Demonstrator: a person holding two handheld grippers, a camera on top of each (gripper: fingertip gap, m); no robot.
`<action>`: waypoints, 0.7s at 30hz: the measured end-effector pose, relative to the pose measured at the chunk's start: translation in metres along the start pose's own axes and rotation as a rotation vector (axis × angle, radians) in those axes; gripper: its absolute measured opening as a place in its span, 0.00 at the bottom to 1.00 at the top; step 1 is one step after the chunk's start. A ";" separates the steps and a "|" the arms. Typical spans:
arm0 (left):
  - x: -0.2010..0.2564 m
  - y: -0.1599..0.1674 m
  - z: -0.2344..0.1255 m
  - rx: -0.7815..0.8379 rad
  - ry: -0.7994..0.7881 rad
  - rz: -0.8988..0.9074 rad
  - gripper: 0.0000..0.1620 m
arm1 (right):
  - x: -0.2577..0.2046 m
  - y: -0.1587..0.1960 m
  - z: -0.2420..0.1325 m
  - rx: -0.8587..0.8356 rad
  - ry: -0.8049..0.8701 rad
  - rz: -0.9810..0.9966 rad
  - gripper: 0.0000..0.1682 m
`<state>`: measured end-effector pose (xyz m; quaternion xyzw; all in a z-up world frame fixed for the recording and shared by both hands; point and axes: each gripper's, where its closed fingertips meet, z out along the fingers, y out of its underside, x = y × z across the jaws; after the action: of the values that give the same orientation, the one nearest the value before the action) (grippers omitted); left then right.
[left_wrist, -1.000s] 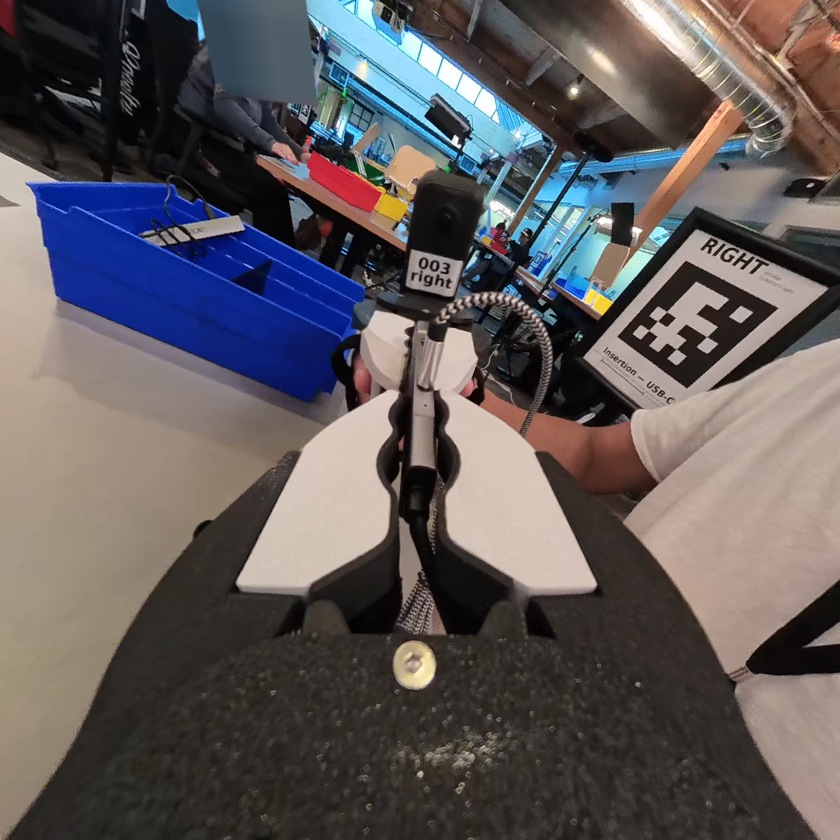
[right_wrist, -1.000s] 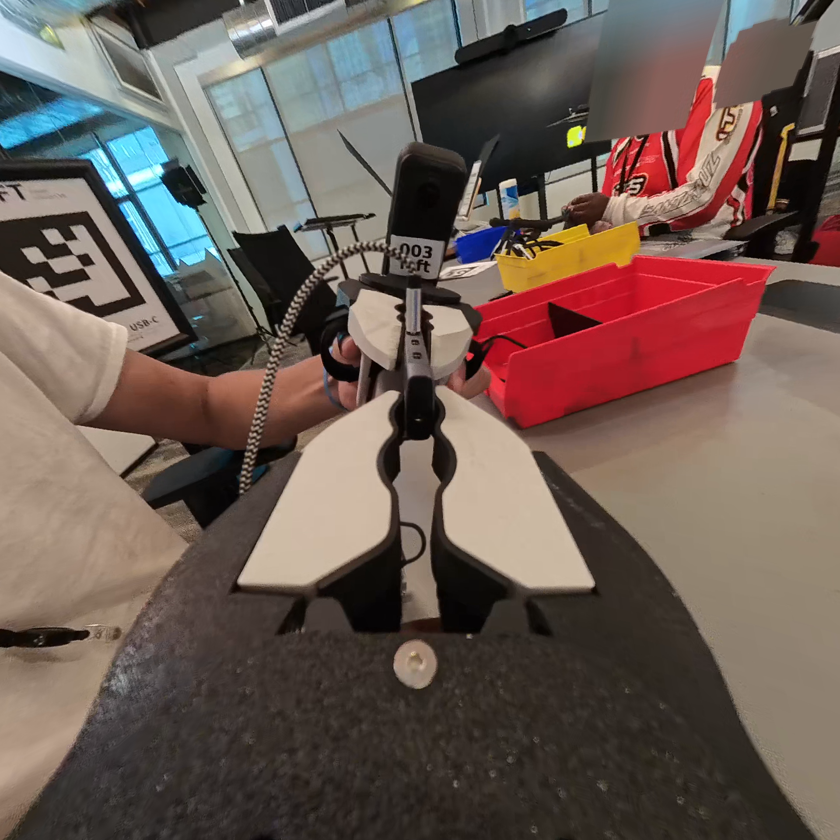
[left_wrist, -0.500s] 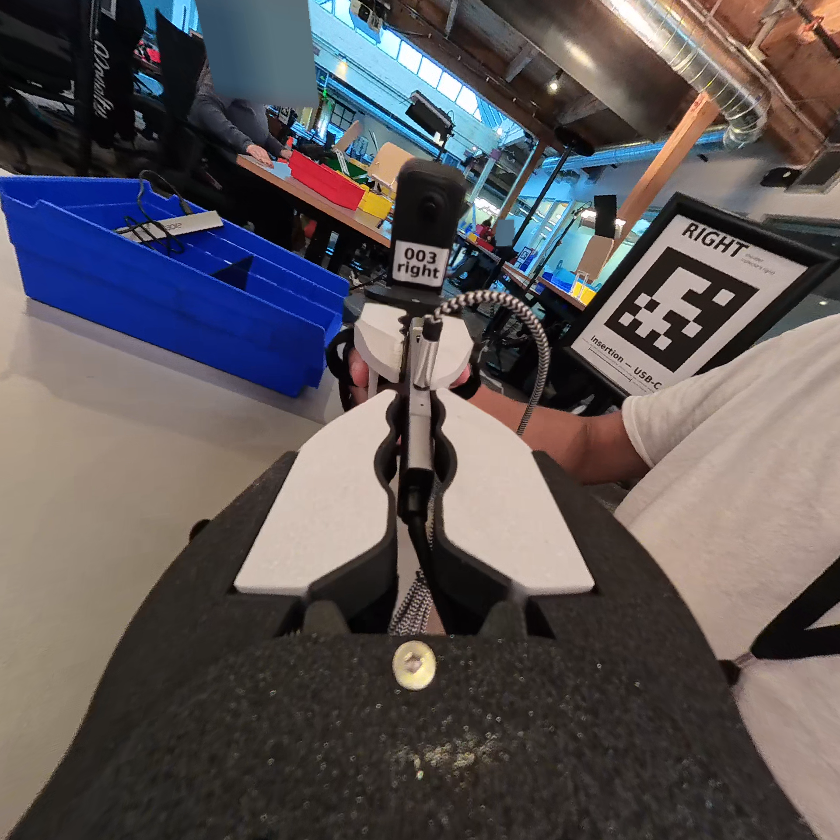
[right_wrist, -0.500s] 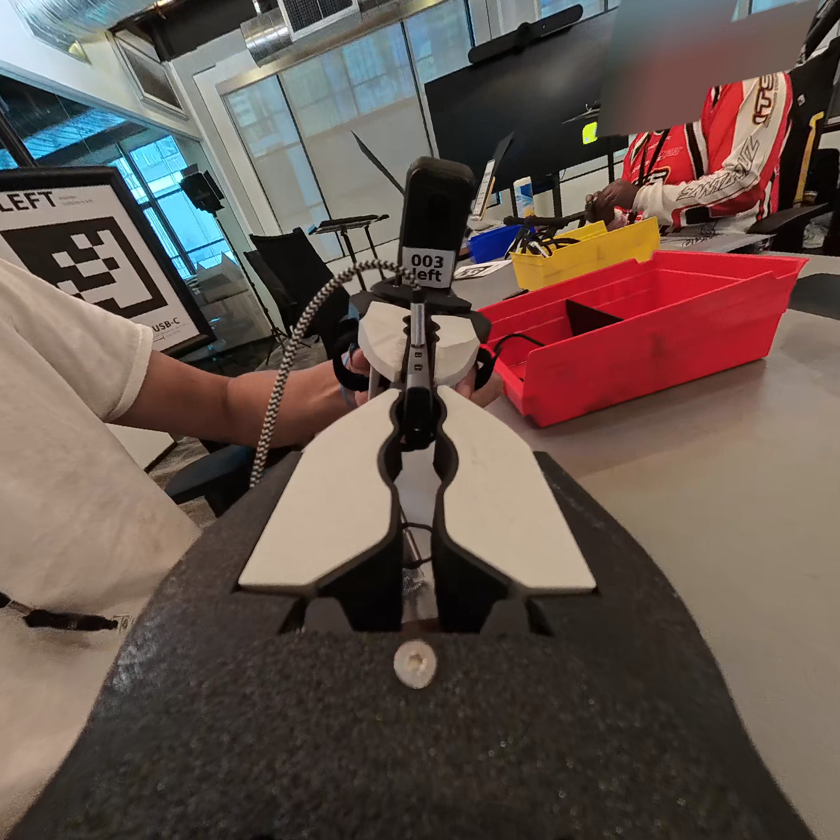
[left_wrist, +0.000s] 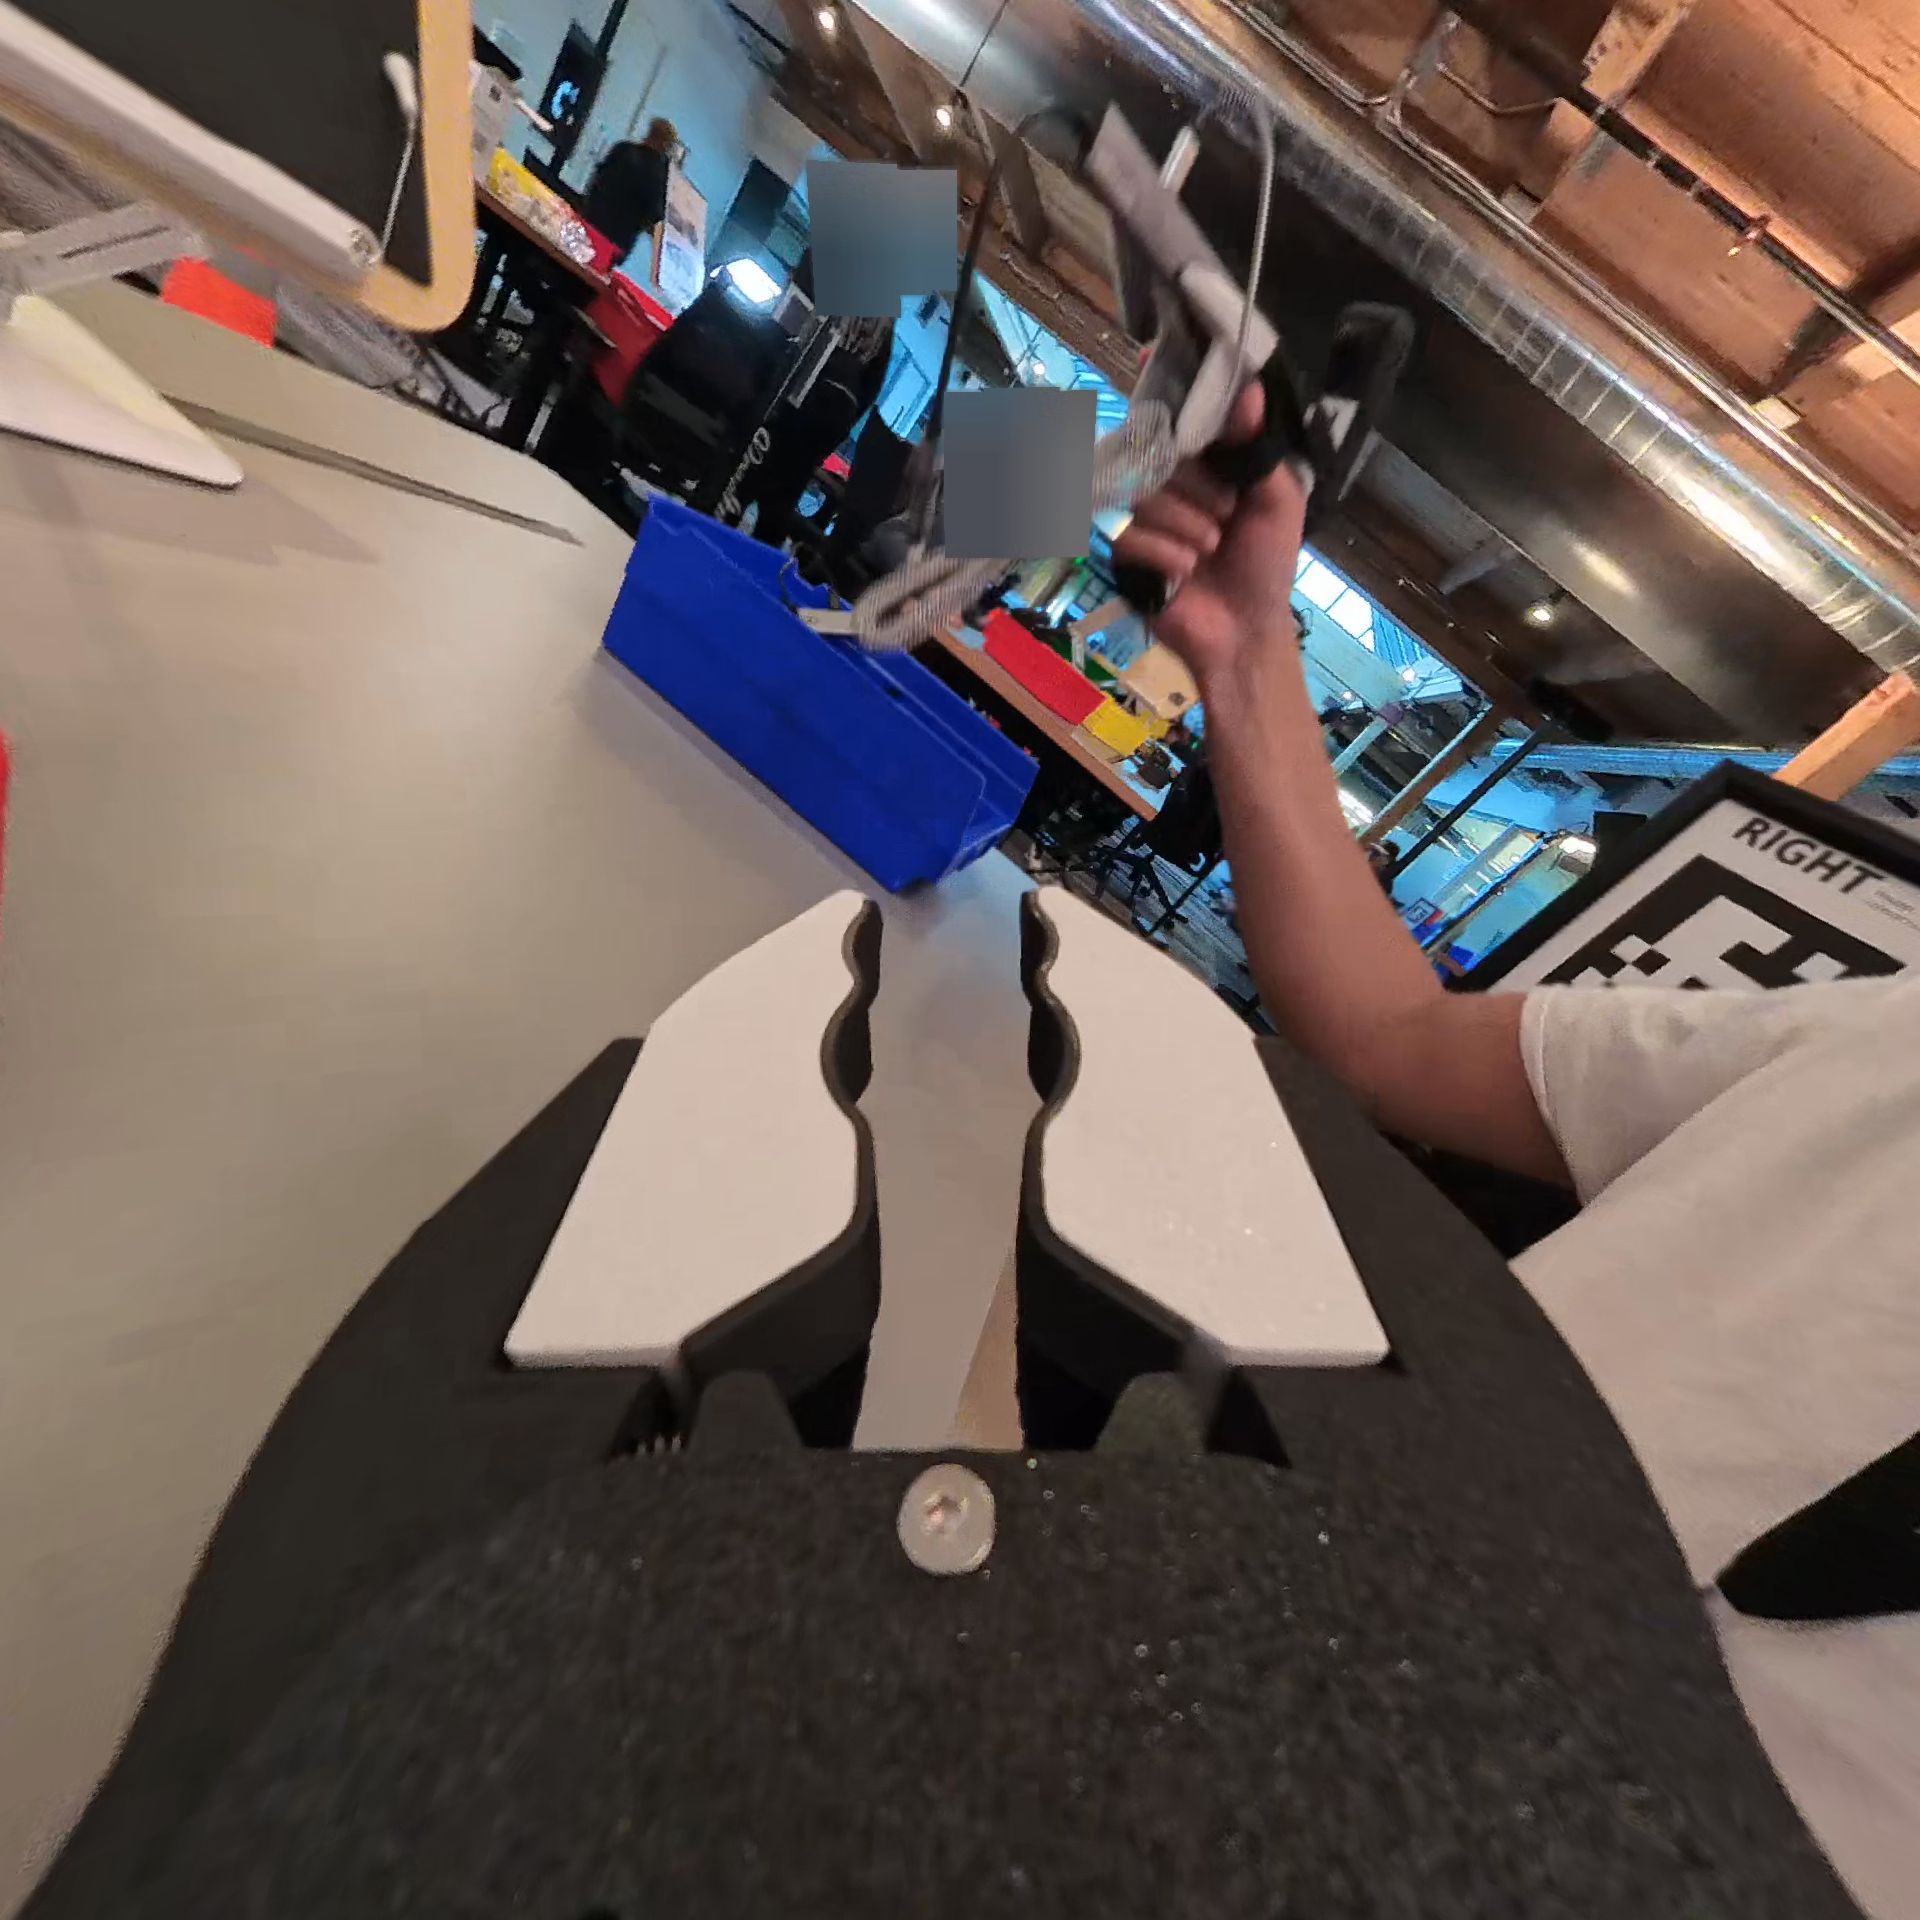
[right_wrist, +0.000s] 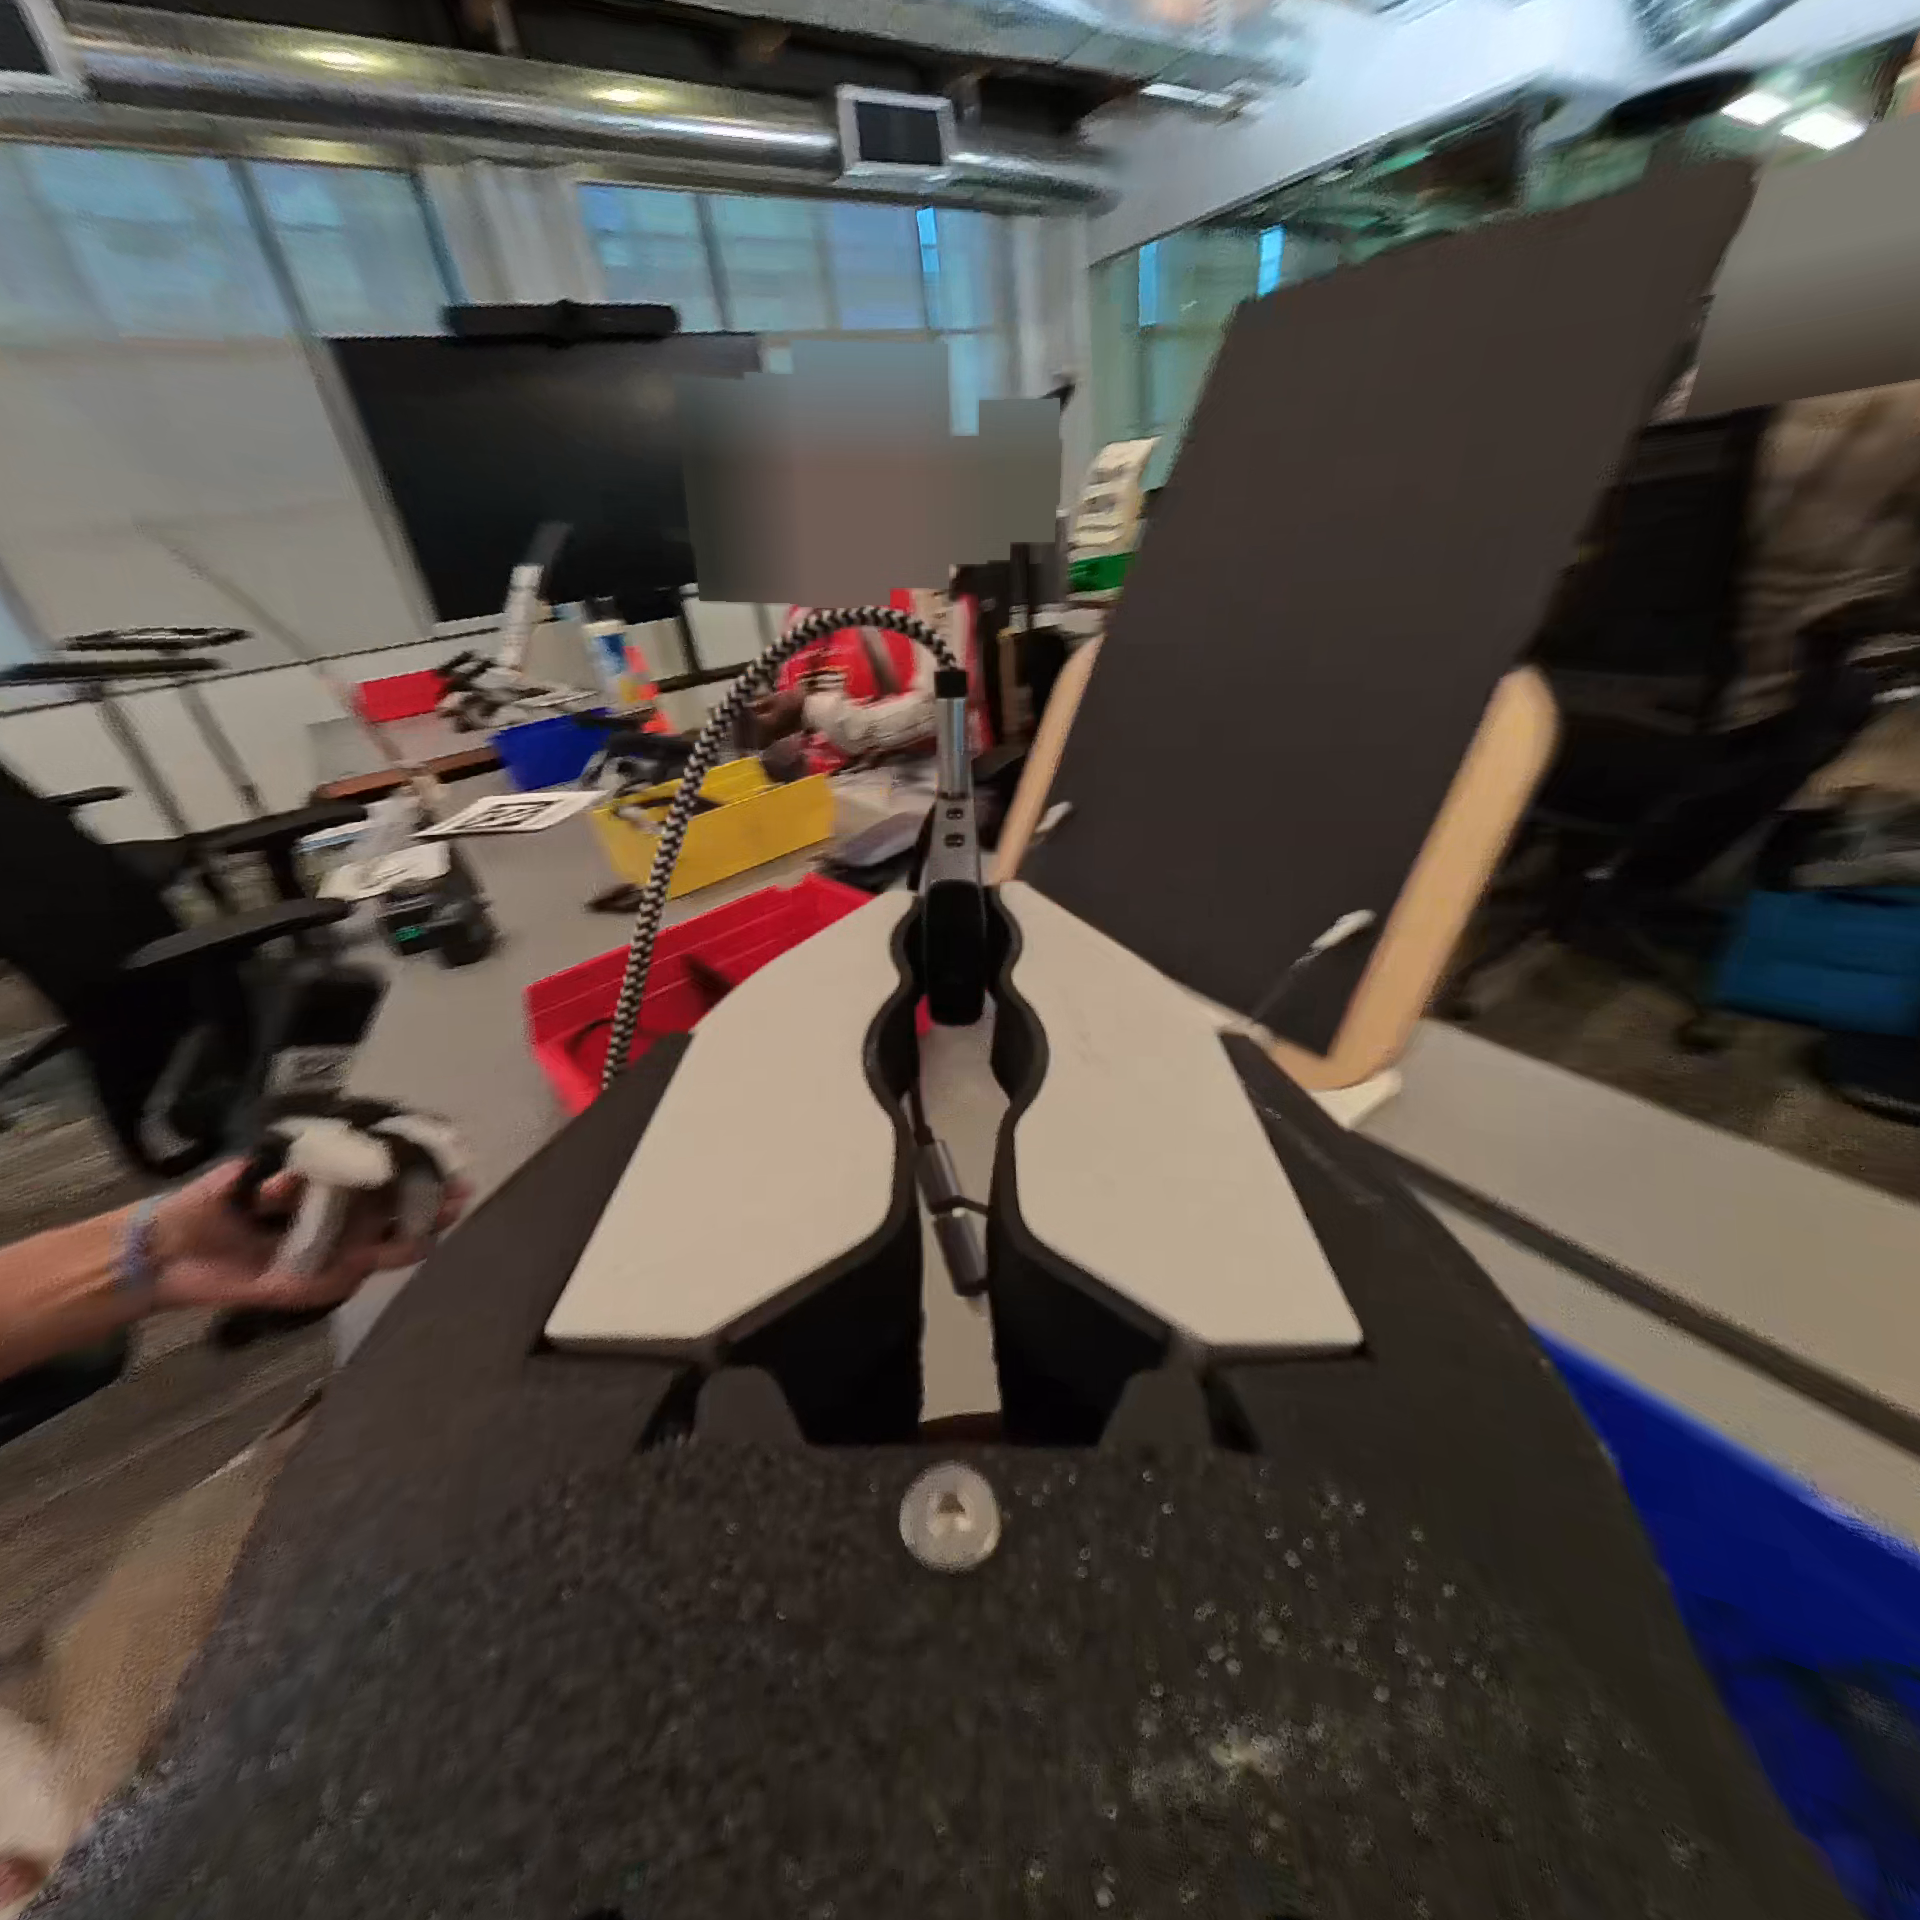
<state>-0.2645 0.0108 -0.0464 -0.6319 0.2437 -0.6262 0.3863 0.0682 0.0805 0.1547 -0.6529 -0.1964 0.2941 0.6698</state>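
Observation:
My left gripper (left_wrist: 948, 914) is open and empty, low over the grey table (left_wrist: 260, 831). My right gripper (right_wrist: 954, 914) is shut on a black and silver adapter (right_wrist: 954, 966). A black-and-white braided cable (right_wrist: 707, 748) is plugged into the adapter's far tip and arcs down to the left. A thin lead with a silver plug (right_wrist: 951, 1216) lies back between the fingers. In the left wrist view a hand holds the right gripper (left_wrist: 1143, 187) high up, and the braided cable (left_wrist: 914, 603) hangs from it. The left gripper (right_wrist: 343, 1174) shows blurred at the lower left of the right wrist view.
A blue bin (left_wrist: 810, 727) sits on the table ahead of the left gripper. A dark panel on a wooden stand (right_wrist: 1351, 675) rises at the right, with a red bin (right_wrist: 665, 987) and a yellow bin (right_wrist: 727, 821) beyond. A framed marker board (left_wrist: 1745, 935) stands at the right. Spacing between my two grippers at the tips: around 40 centimeters.
My left gripper has opened and let go of the cable's plug, then drawn away. My right gripper has risen and turned, keeping the adapter with the cable plugged in.

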 end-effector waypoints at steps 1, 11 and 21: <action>-0.001 0.004 -0.005 -0.003 -0.020 0.009 0.15 | 0.014 -0.017 -0.003 0.004 0.043 -0.024 0.05; 0.012 0.040 -0.003 -0.115 -0.068 0.128 0.13 | 0.167 0.020 -0.033 -0.224 0.435 -0.020 0.05; 0.014 0.061 0.009 -0.216 -0.049 0.194 0.13 | 0.225 0.205 -0.082 -0.875 0.537 0.178 0.06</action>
<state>-0.2436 -0.0345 -0.0857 -0.6583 0.3602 -0.5405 0.3803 0.2622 0.1594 -0.0809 -0.9384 -0.0660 0.0625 0.3333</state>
